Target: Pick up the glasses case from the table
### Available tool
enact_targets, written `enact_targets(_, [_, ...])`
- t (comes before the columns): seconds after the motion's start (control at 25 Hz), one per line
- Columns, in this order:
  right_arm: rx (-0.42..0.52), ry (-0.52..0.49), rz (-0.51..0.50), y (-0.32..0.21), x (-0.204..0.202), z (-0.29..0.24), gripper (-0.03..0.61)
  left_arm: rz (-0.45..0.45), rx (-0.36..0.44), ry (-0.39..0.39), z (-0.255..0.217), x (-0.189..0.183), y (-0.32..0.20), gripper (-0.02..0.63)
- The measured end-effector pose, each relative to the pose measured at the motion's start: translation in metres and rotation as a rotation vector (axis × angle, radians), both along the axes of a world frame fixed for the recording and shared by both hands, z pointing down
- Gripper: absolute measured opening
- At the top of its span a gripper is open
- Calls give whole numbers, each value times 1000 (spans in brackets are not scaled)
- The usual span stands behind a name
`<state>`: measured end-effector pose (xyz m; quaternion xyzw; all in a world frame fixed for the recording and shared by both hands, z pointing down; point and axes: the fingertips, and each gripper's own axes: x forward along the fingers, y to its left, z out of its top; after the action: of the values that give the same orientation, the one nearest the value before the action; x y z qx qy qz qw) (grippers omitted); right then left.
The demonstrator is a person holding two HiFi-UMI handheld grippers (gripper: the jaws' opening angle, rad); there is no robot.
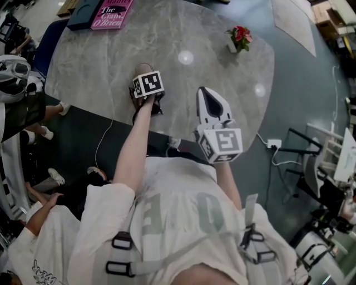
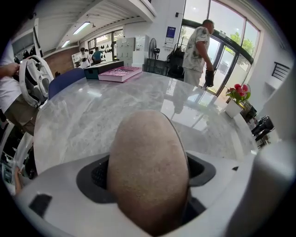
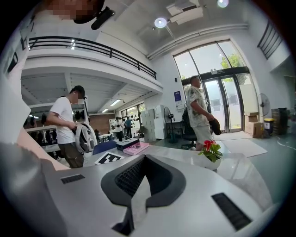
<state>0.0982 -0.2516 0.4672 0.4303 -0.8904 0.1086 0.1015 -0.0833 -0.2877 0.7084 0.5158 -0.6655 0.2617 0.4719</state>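
Note:
A tan, oval glasses case (image 1: pixel 143 69) (image 2: pixel 148 166) sits between the jaws of my left gripper (image 1: pixel 144 76) (image 2: pixel 148 155), which is shut on it over the near edge of the grey marble table (image 1: pixel 183 33). In the left gripper view the case fills the gap between the jaws, and I cannot see whether it touches the table. My right gripper (image 1: pixel 206 94) (image 3: pixel 137 185) hovers to the right over the same edge, its jaws shut with nothing between them.
A pink book (image 1: pixel 113 13) and a dark box (image 1: pixel 83 14) lie at the table's far left. A small pot of red flowers (image 1: pixel 240 38) stands at the far right. People stand left of the table; a cable and socket (image 1: pixel 272 145) lie on the floor to the right.

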Motion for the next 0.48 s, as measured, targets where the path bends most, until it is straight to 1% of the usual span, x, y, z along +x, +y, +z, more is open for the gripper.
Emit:
enact_targets(0.2, [18, 5, 3, 3, 0, -5, -2, 26, 40, -39, -16, -12, -8, 416])
enact_targets(0.48, [82, -5, -1, 9, -8, -22, -2, 42, 168, -69, -65, -30, -35, 416])
